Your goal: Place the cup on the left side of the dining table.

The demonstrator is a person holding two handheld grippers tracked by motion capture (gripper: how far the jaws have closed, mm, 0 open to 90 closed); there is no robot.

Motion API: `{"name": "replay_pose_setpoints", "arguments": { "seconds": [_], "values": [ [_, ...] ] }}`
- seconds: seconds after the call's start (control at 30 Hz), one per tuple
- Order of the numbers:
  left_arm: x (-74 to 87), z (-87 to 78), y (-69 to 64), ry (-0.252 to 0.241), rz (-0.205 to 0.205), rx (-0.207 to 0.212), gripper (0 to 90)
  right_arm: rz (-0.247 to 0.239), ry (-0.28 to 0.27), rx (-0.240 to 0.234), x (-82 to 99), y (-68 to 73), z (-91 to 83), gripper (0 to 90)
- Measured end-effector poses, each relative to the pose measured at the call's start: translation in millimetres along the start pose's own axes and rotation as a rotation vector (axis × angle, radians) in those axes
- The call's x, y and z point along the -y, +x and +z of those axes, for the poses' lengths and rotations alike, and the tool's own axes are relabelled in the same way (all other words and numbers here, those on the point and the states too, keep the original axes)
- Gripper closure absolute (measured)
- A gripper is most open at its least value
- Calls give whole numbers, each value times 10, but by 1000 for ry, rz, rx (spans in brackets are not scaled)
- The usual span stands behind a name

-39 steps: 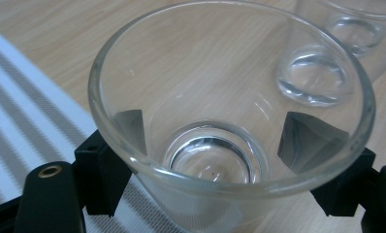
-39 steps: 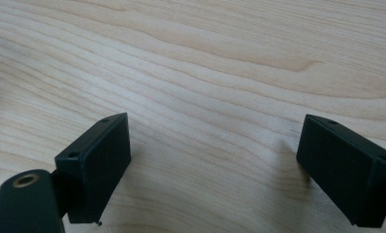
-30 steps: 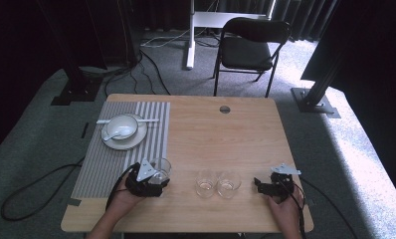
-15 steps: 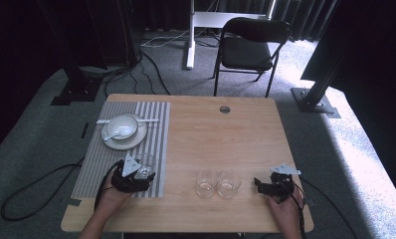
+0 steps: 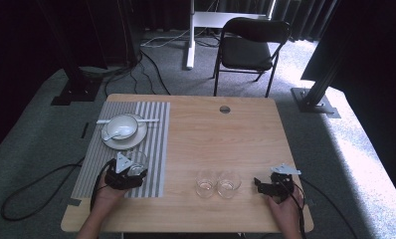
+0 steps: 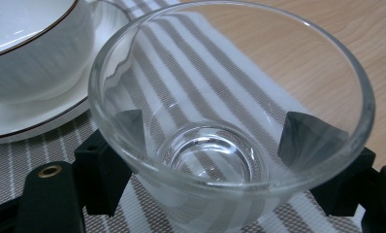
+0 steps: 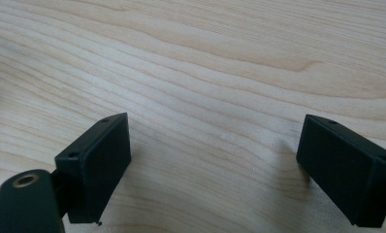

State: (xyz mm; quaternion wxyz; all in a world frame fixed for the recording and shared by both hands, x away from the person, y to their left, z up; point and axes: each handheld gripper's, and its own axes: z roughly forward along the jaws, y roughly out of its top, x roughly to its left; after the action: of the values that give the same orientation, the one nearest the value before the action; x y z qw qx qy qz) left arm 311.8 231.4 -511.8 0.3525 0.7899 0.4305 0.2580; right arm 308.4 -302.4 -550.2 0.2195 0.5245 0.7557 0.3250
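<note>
My left gripper (image 5: 134, 167) is shut on a clear glass cup (image 5: 136, 160) over the striped placemat (image 5: 156, 149), just below the white bowl and saucer (image 5: 124, 130). In the left gripper view the glass cup (image 6: 230, 121) sits upright between the two black jaws, whose pads (image 6: 305, 138) press on its sides, with the saucer (image 6: 31, 116) close at the upper left. At the table's front right my right gripper (image 5: 258, 183) rests open, pointing left toward two more clear glasses (image 5: 218, 184). Bare wood lies between its jaws in the right gripper view, where the gripper (image 7: 215, 160) holds nothing.
A spoon lies in the white bowl, and a utensil (image 5: 131, 120) lies behind it on the placemat. A small round grommet (image 5: 225, 109) sits near the table's far edge. A black chair (image 5: 250, 47) and cables stand on the floor beyond the table.
My left gripper has carried the glass cup leftward from the bare wood onto the striped placemat, toward the saucer. The right gripper and the two glasses have stayed in place.
</note>
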Motion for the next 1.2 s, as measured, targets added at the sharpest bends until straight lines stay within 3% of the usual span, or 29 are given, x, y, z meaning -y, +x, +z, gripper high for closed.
{"name": "replay_pose_setpoints", "arguments": {
  "seconds": [0.33, 0.6, 0.87, 1.03, 1.1, 1.2],
  "values": [
    [44, 59, 91, -8, -47, -39, 218, 0, 0, 0, 0, 0, 0, 116],
    [95, 116, 130, -7, -76, -39, 218, 0, 0, 0, 0, 0, 0, 117],
    [141, 115, 154, -23, -119, -27, 216, 0, 0, 0, 0, 0, 0, 116],
    [150, 111, 199, -7, -149, 20, 212, 0, 0, 0, 0, 0, 0, 117],
    [168, 98, 217, -12, -152, 50, 166, 0, 0, 0, 0, 0, 0, 117],
    [185, 88, 224, -4, -158, 55, 130, 2, 0, 0, 0, 2, 0, 116]
  ]
}}
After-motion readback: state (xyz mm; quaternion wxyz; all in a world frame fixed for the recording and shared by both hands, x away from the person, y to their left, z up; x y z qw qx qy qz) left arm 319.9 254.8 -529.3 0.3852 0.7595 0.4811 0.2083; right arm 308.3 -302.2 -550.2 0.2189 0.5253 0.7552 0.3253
